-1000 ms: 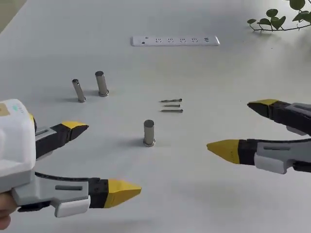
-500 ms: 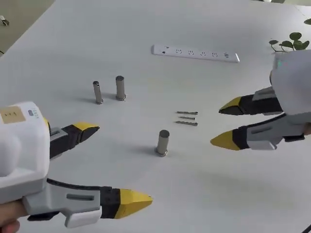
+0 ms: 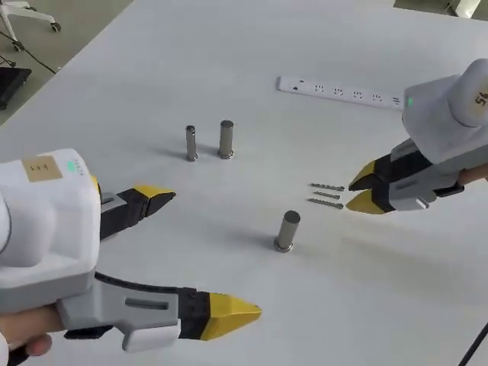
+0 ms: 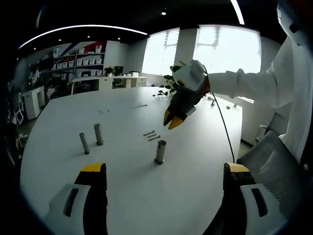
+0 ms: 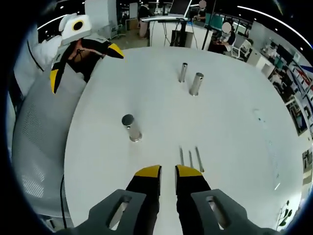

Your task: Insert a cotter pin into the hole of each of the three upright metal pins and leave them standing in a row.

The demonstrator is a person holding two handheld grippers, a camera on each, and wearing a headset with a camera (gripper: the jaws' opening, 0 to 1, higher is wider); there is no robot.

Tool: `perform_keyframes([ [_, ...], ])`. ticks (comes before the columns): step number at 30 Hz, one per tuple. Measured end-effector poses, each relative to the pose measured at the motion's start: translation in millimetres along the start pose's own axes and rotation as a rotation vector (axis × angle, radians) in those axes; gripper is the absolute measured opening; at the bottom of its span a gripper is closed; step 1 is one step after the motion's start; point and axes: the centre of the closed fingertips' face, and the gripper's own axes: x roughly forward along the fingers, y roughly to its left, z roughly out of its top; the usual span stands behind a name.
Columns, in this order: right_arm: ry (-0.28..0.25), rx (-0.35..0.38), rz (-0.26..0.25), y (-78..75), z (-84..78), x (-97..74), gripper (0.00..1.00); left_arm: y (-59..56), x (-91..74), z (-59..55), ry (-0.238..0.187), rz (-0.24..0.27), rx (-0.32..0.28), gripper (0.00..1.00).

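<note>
Three upright metal pins stand on the white table: a thin one (image 3: 191, 143), a thicker one (image 3: 226, 139) beside it, and a third (image 3: 286, 231) alone nearer me. Three cotter pins (image 3: 328, 194) lie flat to its right. My right gripper (image 3: 357, 191) hovers just right of the cotter pins, its jaws open by a narrow gap and holding nothing. In the right gripper view its tips (image 5: 168, 171) sit just short of the cotter pins (image 5: 190, 157). My left gripper (image 3: 206, 253) is wide open at the lower left, with the lone pin (image 4: 160, 152) ahead of it.
A white power strip (image 3: 339, 91) lies at the back of the table (image 3: 152, 69). The floor and a chair base (image 3: 23, 15) show beyond the table's left edge. A white sleeve (image 4: 254, 81) reaches in behind the right gripper.
The right gripper has moved left and down to the cotter pins, and its jaws have narrowed from wide open. The head camera has shifted, so the whole scene sits further right.
</note>
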Motion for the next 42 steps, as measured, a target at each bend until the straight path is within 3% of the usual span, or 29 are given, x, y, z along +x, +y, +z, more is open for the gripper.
perform_keyframes([
  [2, 0.036, -0.001, 0.011, -1.5, -4.8, 8.4, 0.05, 0.2, 0.2, 1.6, -0.007, 0.001, -0.007, 0.99],
  [7, 0.062, -0.007, 0.011, -6.7, -7.8, 25.2, 0.06, -1.3, 2.9, -0.7, 0.001, -0.002, -0.004, 0.99],
  [9, 0.071, 0.001, 0.001, -19.3, -13.4, 33.0, 0.06, 0.1, 3.9, -4.6, 0.017, 0.006, -0.018, 0.99],
  [13, 0.105, 0.009, -0.011, -21.5, -20.4, 39.1, 0.05, 3.7, 2.5, -7.7, 0.017, 0.023, -0.033, 0.99],
  [19, 0.120, 0.015, -0.004, -20.1, -22.6, 43.8, 0.05, 4.9, -1.4, -7.5, 0.006, 0.036, -0.043, 0.99],
  [25, 0.140, -0.010, 0.025, -17.2, -25.1, 46.6, 0.01, 6.8, -3.9, -14.5, 0.020, 0.050, -0.076, 0.99],
  [31, 0.176, -0.041, 0.017, -16.3, -23.9, 45.6, 0.00, 8.2, -7.5, -16.1, 0.007, 0.051, -0.106, 0.99],
  [37, 0.174, -0.002, 0.002, -20.8, -24.8, 45.7, 0.00, 7.7, -9.0, -20.3, 0.025, 0.045, -0.100, 0.99],
  [40, 0.171, -0.058, 0.001, -21.1, -24.7, 46.5, 0.00, 7.0, -8.2, -21.2, 0.029, 0.040, -0.095, 0.99],
  [42, 0.173, -0.054, -0.002, -21.9, -24.2, 46.5, 0.00, 6.6, -7.6, -20.8, 0.027, 0.037, -0.100, 0.96],
])
